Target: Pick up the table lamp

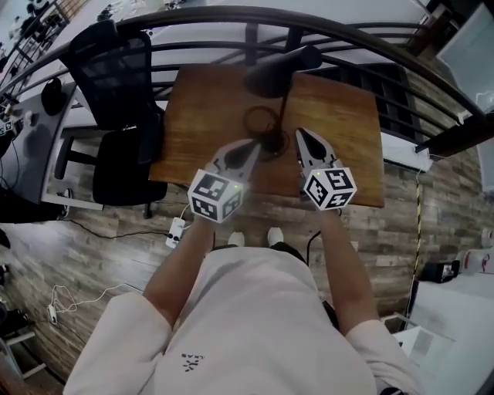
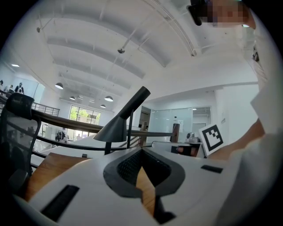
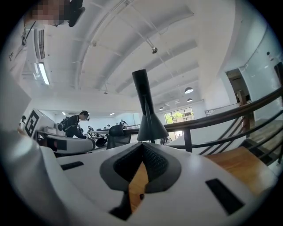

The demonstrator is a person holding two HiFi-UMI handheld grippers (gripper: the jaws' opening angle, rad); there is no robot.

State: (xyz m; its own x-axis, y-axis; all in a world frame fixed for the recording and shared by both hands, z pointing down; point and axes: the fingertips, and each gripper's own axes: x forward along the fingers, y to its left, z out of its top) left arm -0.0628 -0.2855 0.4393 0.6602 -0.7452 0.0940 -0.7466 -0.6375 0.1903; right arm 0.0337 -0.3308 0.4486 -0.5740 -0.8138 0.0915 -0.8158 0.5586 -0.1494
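Bright, even indoor light; windows (image 2: 84,115) glare at nine o'clock, the table lamp (image 2: 116,128) silhouetted dark; fisheye edges bend, corners black.

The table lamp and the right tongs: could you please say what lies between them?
Only bare wooden tabletop separates the right tongs from the table lamp, as the right gripper view shows.

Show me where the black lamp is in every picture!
Head view: lamp at top middle, on the wooden table.
Left gripper view: lamp just left of centre.
Right gripper view: lamp at centre.
Shared landmark: the dark railing behind it.
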